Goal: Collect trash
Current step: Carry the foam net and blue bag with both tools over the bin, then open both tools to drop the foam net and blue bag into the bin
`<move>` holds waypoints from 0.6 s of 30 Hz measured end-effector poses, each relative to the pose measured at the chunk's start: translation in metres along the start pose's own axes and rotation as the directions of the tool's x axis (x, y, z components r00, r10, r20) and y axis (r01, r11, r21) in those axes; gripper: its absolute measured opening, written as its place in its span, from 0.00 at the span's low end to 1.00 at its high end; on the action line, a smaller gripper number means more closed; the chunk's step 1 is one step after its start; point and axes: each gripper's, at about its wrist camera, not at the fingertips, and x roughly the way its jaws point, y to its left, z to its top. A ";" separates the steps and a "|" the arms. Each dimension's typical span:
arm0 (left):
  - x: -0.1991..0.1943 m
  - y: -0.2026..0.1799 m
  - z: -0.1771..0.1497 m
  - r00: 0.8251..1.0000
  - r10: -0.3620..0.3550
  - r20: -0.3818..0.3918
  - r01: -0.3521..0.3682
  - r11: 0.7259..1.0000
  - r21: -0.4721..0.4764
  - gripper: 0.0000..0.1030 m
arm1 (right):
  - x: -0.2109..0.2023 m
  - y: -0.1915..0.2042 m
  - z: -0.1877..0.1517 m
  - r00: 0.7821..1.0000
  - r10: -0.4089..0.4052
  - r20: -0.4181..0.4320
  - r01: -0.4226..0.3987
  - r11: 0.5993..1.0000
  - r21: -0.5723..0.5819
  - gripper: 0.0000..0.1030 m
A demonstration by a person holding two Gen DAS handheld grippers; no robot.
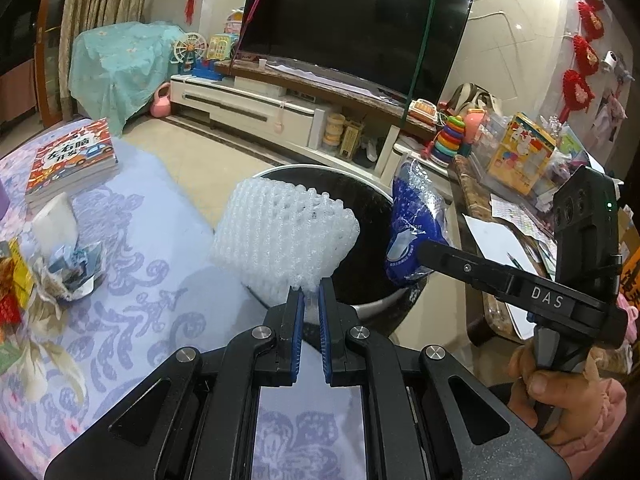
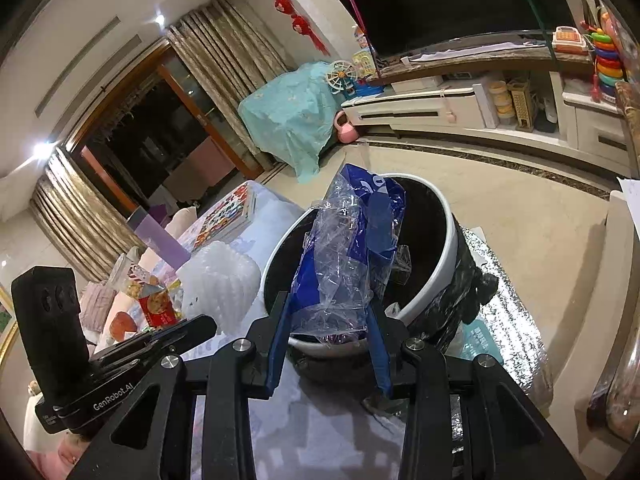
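My left gripper (image 1: 309,294) is shut on the edge of a white foam fruit net (image 1: 282,240) and holds it over the near rim of the round trash bin (image 1: 376,280). My right gripper (image 2: 328,312) is shut on a crumpled blue and clear plastic bag (image 2: 344,256) and holds it above the bin's white rim (image 2: 444,276). The bag also shows in the left wrist view (image 1: 416,224), and the foam net shows in the right wrist view (image 2: 220,280). Crumpled paper trash (image 1: 68,272) lies on the floral tablecloth (image 1: 160,264) at the left.
A stack of children's books (image 1: 72,160) lies at the table's far left. Snack packets (image 2: 154,304) lie on the table. A TV (image 1: 352,28) on a low cabinet (image 1: 256,108) stands behind. A cluttered side table (image 1: 520,208) is at the right.
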 end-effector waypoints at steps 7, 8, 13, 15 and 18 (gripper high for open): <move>0.016 -0.002 0.013 1.000 0.002 -0.015 -0.002 1.000 0.012 0.07 | 0.008 -0.002 0.007 1.000 -0.023 -0.021 0.023 1.000 -0.012 0.36; 0.018 -0.002 0.015 1.000 0.002 -0.017 -0.002 1.000 0.012 0.07 | 0.009 -0.003 0.008 0.999 -0.024 -0.023 0.024 1.000 -0.012 0.36; 0.029 -0.002 0.022 1.000 0.000 -0.027 0.000 1.000 0.012 0.07 | 0.012 -0.005 0.013 0.999 -0.037 -0.030 0.036 0.999 -0.013 0.38; 0.034 -0.002 0.024 0.999 0.002 -0.033 -0.002 1.000 0.013 0.07 | 0.013 -0.006 0.015 0.999 -0.040 -0.034 0.040 0.999 -0.014 0.38; 0.040 -0.002 0.025 0.999 0.001 -0.043 -0.001 1.000 0.012 0.07 | 0.016 -0.007 0.016 0.998 -0.045 -0.043 0.044 0.999 -0.017 0.38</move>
